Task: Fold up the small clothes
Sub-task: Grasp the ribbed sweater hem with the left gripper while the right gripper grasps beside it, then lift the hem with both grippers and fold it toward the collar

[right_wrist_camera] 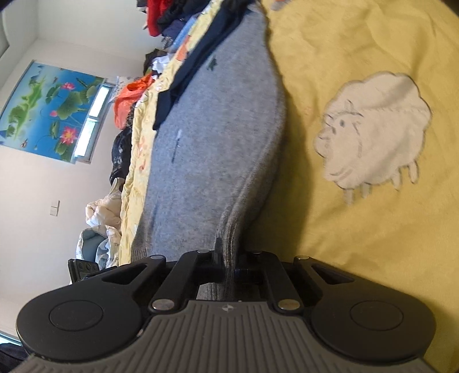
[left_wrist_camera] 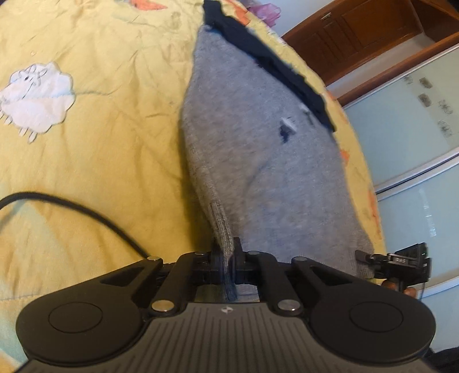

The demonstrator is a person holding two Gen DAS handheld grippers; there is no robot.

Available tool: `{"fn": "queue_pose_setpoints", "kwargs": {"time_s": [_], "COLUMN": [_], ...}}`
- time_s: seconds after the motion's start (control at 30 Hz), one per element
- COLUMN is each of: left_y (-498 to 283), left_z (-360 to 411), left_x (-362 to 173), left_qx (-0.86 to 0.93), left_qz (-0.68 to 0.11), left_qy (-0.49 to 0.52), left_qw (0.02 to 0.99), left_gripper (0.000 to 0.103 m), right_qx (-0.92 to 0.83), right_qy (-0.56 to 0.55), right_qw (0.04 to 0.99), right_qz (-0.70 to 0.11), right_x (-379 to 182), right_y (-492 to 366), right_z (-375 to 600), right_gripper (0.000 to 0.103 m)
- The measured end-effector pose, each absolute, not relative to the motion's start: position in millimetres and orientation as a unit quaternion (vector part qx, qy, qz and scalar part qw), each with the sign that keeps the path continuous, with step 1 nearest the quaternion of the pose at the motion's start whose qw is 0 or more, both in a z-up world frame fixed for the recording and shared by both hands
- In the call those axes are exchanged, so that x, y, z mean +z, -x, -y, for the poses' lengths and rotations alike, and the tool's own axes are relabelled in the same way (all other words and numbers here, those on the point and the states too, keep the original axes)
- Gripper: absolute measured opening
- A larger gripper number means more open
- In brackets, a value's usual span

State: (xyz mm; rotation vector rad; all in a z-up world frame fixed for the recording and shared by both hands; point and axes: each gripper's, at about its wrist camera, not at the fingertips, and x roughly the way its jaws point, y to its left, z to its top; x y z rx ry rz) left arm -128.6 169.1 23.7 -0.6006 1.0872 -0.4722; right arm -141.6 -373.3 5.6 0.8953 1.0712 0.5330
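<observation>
Your left gripper (left_wrist_camera: 226,258) is pinching the ribbed hem of the grey sweater (left_wrist_camera: 258,149), its two fingers pressed together on a bunched fold of knit. Your right gripper (right_wrist_camera: 228,262) is pinching the same ribbed edge at another spot, fingers likewise closed on the cloth.

The sweater lies stretched over the yellow quilt (left_wrist_camera: 100,120), its long axis running from the held hem near you to the far end of the bed. It narrows as it goes, and a dark navy part (left_wrist_camera: 266,57) runs along one long side up to the far tip (collar or sleeve, you cannot tell which).

From the left wrist, that navy strip sits on the sweater's right edge, and a small dark and white mark (left_wrist_camera: 287,129) shows on the grey. This view also catches the other gripper's tip (left_wrist_camera: 370,256) at the right hem corner, a black cable (left_wrist_camera: 71,206) curving over the quilt at the left, a wooden cabinet (left_wrist_camera: 358,34) at the far right, and a white sheep patch (left_wrist_camera: 37,100) on the quilt.

From the right wrist, the navy strip (right_wrist_camera: 186,71) sits on the sweater's left edge. Only here do you see the heap of clothes (right_wrist_camera: 160,20) at the far end of the bed, a lotus picture (right_wrist_camera: 48,106) on the left wall, a crumpled white bundle (right_wrist_camera: 100,218) below it, and a sheep patch (right_wrist_camera: 373,132) on the right.
</observation>
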Motion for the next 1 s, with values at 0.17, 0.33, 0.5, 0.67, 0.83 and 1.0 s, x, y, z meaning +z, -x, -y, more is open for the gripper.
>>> {"fn": "queue_pose_setpoints", "kwargs": {"time_s": [0.17,0.33,0.5,0.67,0.83,1.0], "left_y": [119,70,-25,-137,-241,-288], "left_z": [-180,-184,-167,-149,-132,-147], "left_x": [52,85,119,134,109,64], "left_qx": [-0.276,-0.291,-0.28,-0.257,-0.172,-0.083], "left_qz": [-0.441,-0.373,-0.33,-0.308,-0.302,-0.39], "left_qy": [0.327,0.359,0.34,0.33,0.309,0.367], "left_qw": [0.789,0.804,0.835,0.854,0.886,0.841], "left_gripper": [0.005,0.005,0.005,0.005,0.006,0.009], "right_qx": [0.265,0.279,0.261,0.248,0.194,0.105], "right_qy": [-0.433,-0.475,-0.5,-0.518,-0.537,-0.535], "right_qw": [0.736,0.741,0.766,0.772,0.776,0.784], "right_qz": [-0.447,-0.384,-0.309,-0.272,-0.269,-0.297], "right_x": [20,36,56,66,44,10], "right_y": [135,102,26,-84,-193,-239], "right_z": [380,395,417,433,439,437], "right_gripper": [0.011,0.011,0.011,0.011,0.018,0.088]}}
